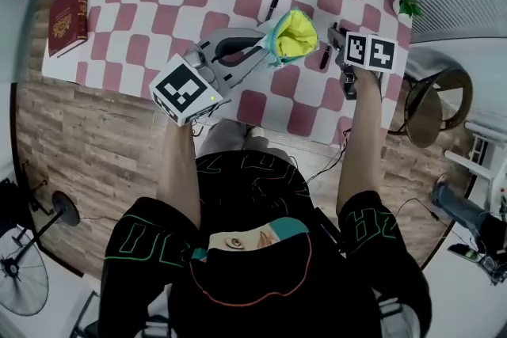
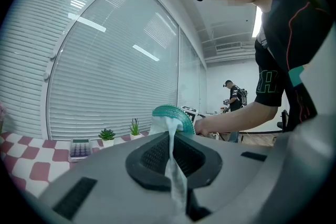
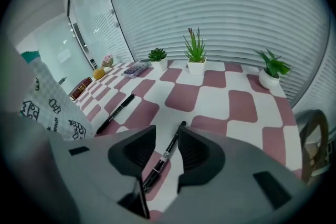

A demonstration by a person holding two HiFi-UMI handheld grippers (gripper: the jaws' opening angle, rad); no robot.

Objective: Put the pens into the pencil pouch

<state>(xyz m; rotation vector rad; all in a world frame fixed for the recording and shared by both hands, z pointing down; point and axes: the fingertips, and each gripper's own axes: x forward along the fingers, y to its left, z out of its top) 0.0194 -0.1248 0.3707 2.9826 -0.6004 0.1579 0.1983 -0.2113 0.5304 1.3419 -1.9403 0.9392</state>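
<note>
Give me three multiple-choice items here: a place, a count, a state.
1. Where is the pen nearest the right gripper? A. between its jaws B. on the floor C. in a cup
2. How many potted plants stand on the table? A. one B. three C. five
3. The left gripper is: A. open, empty B. shut on the pouch C. shut on a pen
Key: 1A, it lies between parted jaws; 2B, the right gripper view shows three; 3B, the pouch is pinched in its jaws.

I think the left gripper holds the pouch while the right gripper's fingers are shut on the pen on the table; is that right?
No: the right gripper view shows the right gripper with its fingers open around the pen on the table, not shut.
</note>
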